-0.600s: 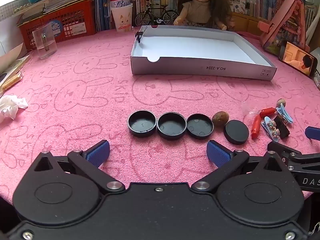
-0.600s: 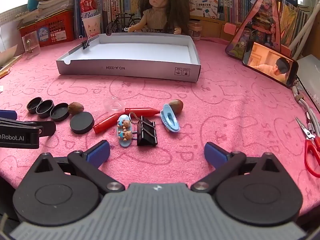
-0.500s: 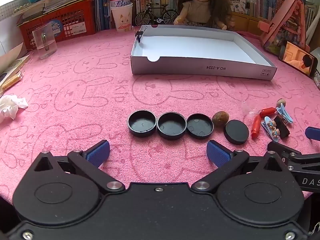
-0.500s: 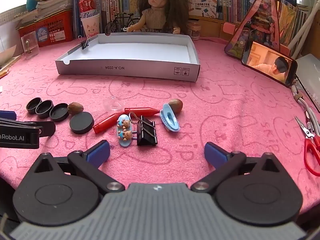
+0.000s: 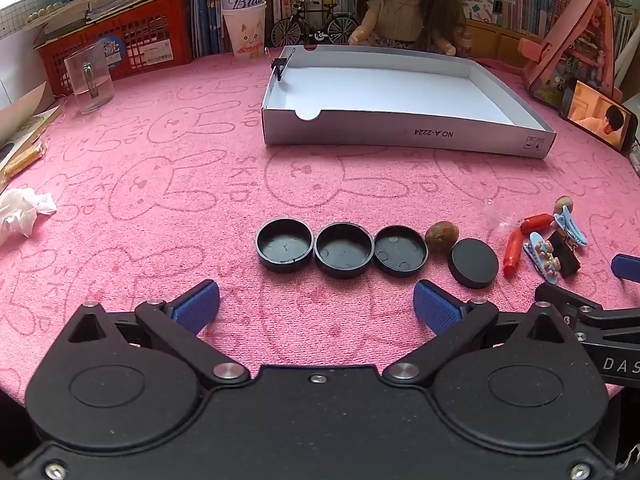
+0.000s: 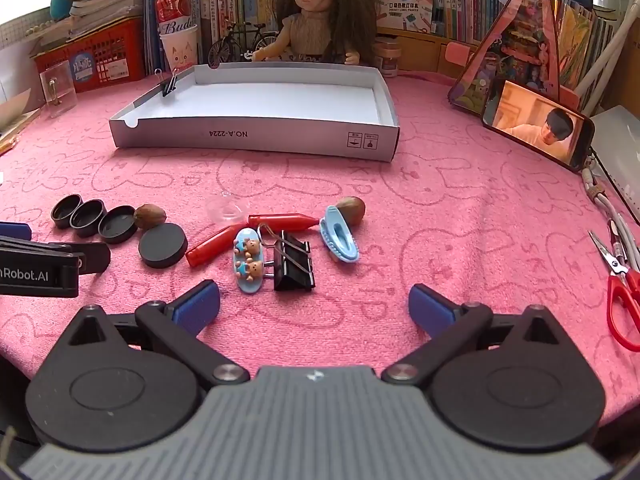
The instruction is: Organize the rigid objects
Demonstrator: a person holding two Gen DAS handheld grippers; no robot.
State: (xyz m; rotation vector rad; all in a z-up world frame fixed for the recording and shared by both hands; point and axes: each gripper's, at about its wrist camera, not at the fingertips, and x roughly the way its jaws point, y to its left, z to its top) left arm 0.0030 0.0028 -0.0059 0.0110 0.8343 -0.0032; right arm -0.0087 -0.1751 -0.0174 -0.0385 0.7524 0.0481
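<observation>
Three black caps (image 5: 342, 249) lie open side up in a row on the pink cloth, with a brown nut (image 5: 441, 235) and a flipped black cap (image 5: 473, 263) to their right. My left gripper (image 5: 316, 306) hovers open just in front of the row, nothing between its blue pads. In the right wrist view a black binder clip (image 6: 294, 265), a bear hair clip (image 6: 249, 265), a blue hair clip (image 6: 339, 239), two red caps (image 6: 282, 221) and a second nut (image 6: 352, 209) lie ahead of my open right gripper (image 6: 314, 306). A white shallow box (image 6: 256, 140) stands empty behind them.
A doll (image 6: 320, 12), a toy bicycle, books, a red basket (image 5: 132, 46) and a paper cup line the back. A glass (image 5: 89, 78) stands at the left, a phone (image 6: 538, 126) on a stand at the right, red scissors (image 6: 620, 284) by the right edge. Crumpled tissue (image 5: 22, 212) lies far left.
</observation>
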